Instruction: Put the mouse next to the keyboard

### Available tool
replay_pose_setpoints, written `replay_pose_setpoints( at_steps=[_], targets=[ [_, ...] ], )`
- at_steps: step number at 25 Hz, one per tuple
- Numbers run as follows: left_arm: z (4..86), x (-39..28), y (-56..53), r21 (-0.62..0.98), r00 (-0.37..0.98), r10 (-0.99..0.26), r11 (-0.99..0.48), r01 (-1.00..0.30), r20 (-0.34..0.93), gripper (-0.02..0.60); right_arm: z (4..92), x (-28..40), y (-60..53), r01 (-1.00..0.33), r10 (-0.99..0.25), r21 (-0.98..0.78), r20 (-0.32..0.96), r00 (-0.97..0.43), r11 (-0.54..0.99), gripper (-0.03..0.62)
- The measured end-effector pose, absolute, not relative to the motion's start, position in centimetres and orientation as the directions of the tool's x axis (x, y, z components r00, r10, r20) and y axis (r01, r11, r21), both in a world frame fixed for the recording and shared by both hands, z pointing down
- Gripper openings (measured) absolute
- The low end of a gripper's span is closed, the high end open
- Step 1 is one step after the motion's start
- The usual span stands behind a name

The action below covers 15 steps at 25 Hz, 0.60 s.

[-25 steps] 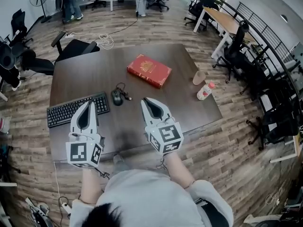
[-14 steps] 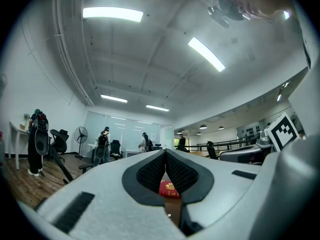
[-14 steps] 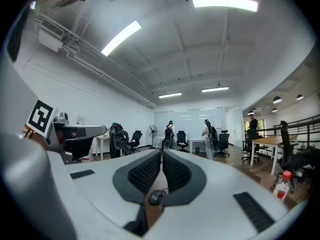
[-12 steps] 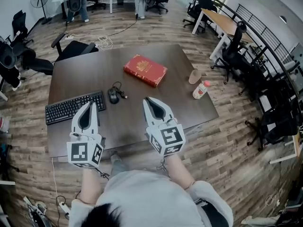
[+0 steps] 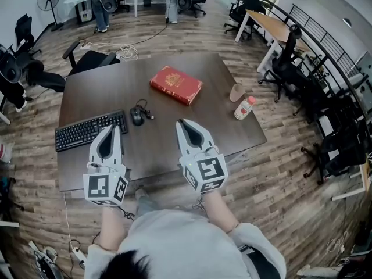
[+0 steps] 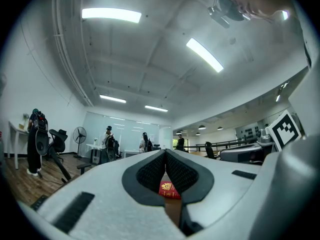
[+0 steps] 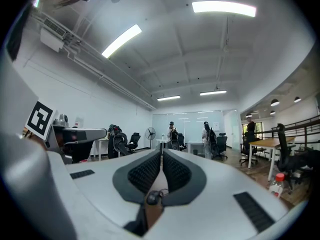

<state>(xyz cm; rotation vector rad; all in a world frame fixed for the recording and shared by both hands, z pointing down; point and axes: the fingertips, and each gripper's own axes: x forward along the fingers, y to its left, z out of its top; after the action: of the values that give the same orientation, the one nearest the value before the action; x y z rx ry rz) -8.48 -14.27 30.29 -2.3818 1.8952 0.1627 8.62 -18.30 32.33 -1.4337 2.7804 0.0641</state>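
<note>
small black corded mouse point(image 5: 137, 116) just right of keyboard point(image 5: 90, 130), unmoved since a second ago (left gripper point(image 5: 116, 127), right gripper point(image 5: 180, 122) pressed together, empty).

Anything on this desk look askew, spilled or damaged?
Nothing is spilled or damaged. Only the red book lies skewed to the edges of the table, and beside the mouse its cord sits in a loose tangle. The cup and bottle stand near the right edge.
</note>
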Motion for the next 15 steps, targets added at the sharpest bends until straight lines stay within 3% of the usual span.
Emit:
replay_pose_setpoints(
  at_steps=[15],
  targets=[
    [30.51, -8.41, -13.77, -0.002, 0.219, -0.966, -0.221, -0.975, -0.139, 0.009, 32.28, 9.27, -17.65, -0.823, -0.822, 0.015, -0.038, -0.569, 0.569, 0.018]
  ],
)
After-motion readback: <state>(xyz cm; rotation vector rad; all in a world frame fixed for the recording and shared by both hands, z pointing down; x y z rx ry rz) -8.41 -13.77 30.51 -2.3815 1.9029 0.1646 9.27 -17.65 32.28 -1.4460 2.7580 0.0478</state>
